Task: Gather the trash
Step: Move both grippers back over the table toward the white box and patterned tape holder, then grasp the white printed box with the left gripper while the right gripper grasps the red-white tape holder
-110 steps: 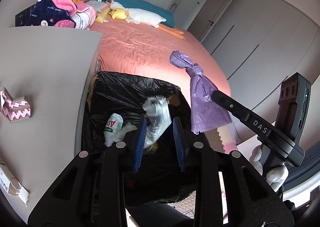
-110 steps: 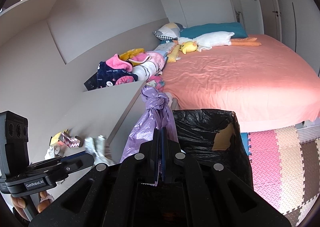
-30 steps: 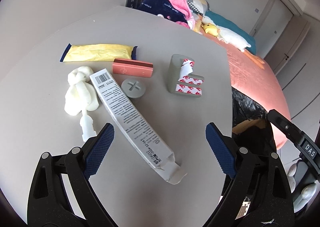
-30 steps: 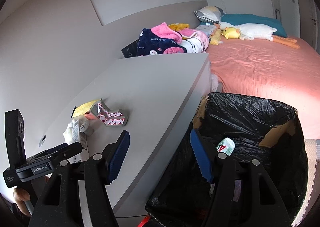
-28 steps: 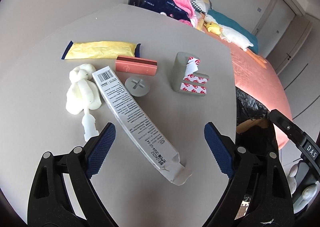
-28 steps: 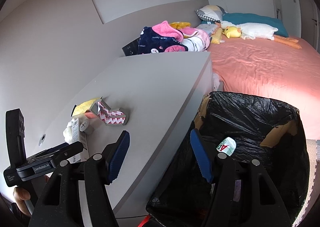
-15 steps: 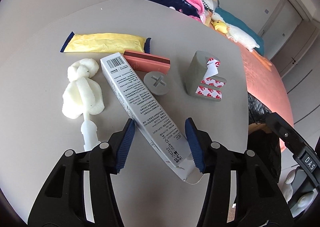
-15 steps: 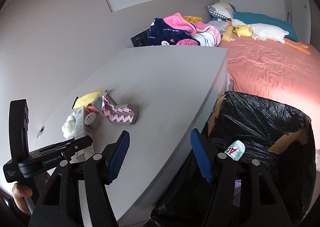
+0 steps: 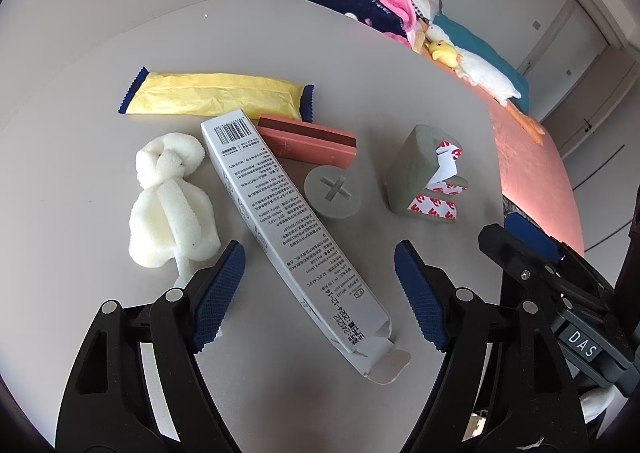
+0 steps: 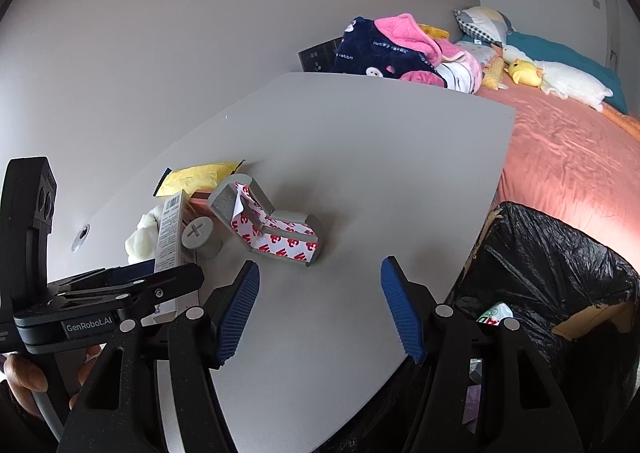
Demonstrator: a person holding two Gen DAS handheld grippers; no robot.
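A long white carton with a barcode lies on the grey desk. My left gripper is open, its blue pads on either side of the carton's near half, not touching it. Around the carton lie a yellow wrapper, a white foam wad, a pink box, a grey round cap and a grey corner guard with red-printed tape. My right gripper is open and empty above the desk's near edge, beside the corner guard. The black-lined trash bin stands right of the desk.
A bed with a salmon sheet lies beyond the bin, with folded clothes and plush toys at its head. A grey wall runs along the desk's left side. The bin holds a bottle.
My left gripper has come from over the bin to the desk, moved in low over the white carton, its pads now on either side. My right gripper let go of the purple bag and opened.
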